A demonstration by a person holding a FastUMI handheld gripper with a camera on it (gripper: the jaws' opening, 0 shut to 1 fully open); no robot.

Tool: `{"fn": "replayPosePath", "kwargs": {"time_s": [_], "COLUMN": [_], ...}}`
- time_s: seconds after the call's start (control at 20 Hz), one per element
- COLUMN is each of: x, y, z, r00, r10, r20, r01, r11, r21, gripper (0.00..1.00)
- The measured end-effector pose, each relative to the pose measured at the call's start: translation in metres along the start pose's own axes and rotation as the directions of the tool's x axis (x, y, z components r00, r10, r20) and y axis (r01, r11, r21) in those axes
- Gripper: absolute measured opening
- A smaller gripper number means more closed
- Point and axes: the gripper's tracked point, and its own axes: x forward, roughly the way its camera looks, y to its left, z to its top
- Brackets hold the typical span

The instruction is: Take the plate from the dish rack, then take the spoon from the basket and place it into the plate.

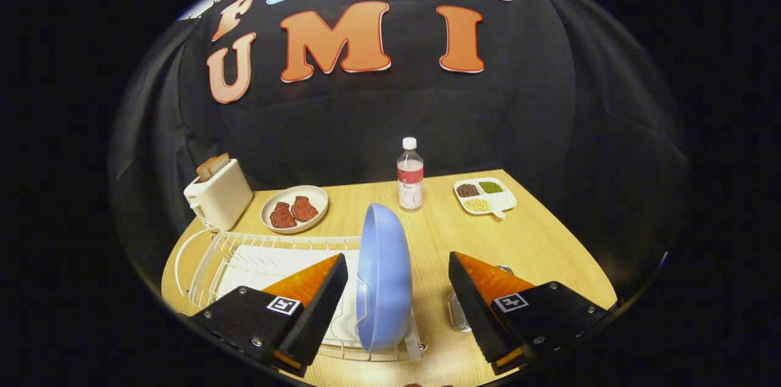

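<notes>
Gripper view: gripper (398,298) wide open, holding nothing, both orange-and-black fingers (317,301) spread apart low over the table (537,234). Blue plate (383,277) stands upright on edge in the white wire dish rack (244,259), sitting in the gap between the fingers, closer to the left finger, which looks just beside it; cannot tell if it touches. Right finger well apart from the plate. Rack has a white tray under it and runs off left behind the left finger. Metal basket (459,311) mostly hidden behind the right finger, only a ribbed silver bit and rim show; spoon can't be made out. Beyond the fingers on the wooden table: white toaster (218,195) with toast in the slot at far left, a beige dish with two pieces of meat (294,210) next to it, a clear water bottle (410,174) with white cap straight ahead past the plate, and a white divided tray of beans (485,195) to the right of the bottle.
</notes>
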Motion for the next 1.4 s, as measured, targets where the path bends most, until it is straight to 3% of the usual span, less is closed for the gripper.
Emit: {"fn": "replayPosePath", "kwargs": {"time_s": [0.2, 0.3, 0.45, 0.5, 0.75, 1.0, 1.15, 1.4], "x": [0.012, 0.016, 0.02, 0.021, 0.014, 0.004, -0.008, -0.047], "y": [0.003, 0.009, 0.007, 0.004, -0.008, -0.008, 0.001, 0.021], "z": [-0.01, -0.018, -0.025, -0.022, -0.008, 0.017, 0.028, 0.024], "r00": [0.995, 0.989, 0.981, 0.98, 0.976, 0.973, 0.976, 0.991], "r10": [-0.031, -0.029, -0.061, -0.073, -0.149, -0.223, -0.215, -0.128], "r20": [-0.09, -0.143, -0.184, -0.184, -0.157, -0.064, -0.026, -0.025], "r01": [0.027, 0.022, 0.056, 0.069, 0.147, 0.209, 0.206, 0.124], "r11": [0.999, 0.999, 0.998, 0.997, 0.989, 0.963, 0.959, 0.983], "r21": [-0.047, -0.049, -0.032, -0.027, -0.027, -0.171, -0.194, -0.139], "gripper": [0.97, 0.8, 0.37, 0.32, 0.24, 0.24, 0.24, 0.24]}}
